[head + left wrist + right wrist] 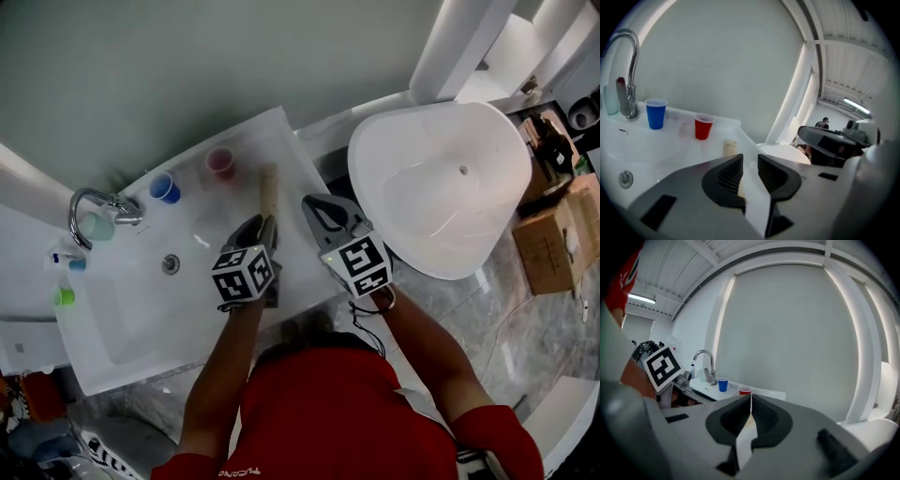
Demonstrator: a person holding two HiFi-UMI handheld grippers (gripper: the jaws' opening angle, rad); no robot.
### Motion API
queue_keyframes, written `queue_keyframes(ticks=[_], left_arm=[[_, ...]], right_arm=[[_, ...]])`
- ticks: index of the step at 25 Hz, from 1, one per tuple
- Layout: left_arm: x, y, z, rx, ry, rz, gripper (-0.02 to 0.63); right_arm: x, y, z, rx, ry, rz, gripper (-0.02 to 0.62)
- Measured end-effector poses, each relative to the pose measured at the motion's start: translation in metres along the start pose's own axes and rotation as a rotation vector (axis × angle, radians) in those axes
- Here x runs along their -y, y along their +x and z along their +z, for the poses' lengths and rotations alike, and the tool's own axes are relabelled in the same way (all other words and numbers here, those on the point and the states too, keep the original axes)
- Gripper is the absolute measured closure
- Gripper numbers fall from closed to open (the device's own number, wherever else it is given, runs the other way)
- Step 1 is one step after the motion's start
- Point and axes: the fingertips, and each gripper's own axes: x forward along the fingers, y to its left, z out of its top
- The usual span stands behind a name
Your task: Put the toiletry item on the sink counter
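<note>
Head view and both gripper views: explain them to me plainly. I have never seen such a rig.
There is no robot: a person holds a two-jaw gripper in each hand. The head view looks down from a camera on the person's head; the other two cameras ride on the grippers and look along their jaws. On the sink counter stand a blue cup and a red cup, near the tap. The left gripper holds the near end of a cream tube lying along the counter's edge. The right gripper is shut and empty.
</note>
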Motion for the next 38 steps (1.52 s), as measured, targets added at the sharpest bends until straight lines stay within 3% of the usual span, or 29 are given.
queue_keyframes(ticks=[4, 7, 11, 16, 25, 38], left_arm=[[0.022, -0.022, 0.029, 0.142, 0.159, -0.048, 0.528], [0.037, -0.043, 0.049, 0.237, 0.261, -0.061, 0.559], [0.056, -0.074, 0.072, 0.351, 0.314, -0.107, 0.584], [0.075, -0.113, 0.092, 0.462, 0.323, -0.191, 0.589], [0.081, -0.139, 0.097, 0.486, 0.336, -0.237, 0.589], [0.089, -0.136, 0.094, 0.484, 0.357, -0.299, 0.589]], right_arm=[[-0.007, -0.006, 0.006, 0.051, 0.051, 0.037, 0.565], [-0.018, -0.011, 0.013, 0.090, 0.117, 0.111, 0.565], [-0.029, -0.023, 0.030, 0.154, 0.195, 0.199, 0.565], [-0.035, -0.037, 0.054, 0.228, 0.195, 0.224, 0.565], [-0.063, -0.052, 0.082, 0.295, 0.092, 0.257, 0.567], [-0.068, -0.053, 0.089, 0.308, 0.077, 0.232, 0.568]])
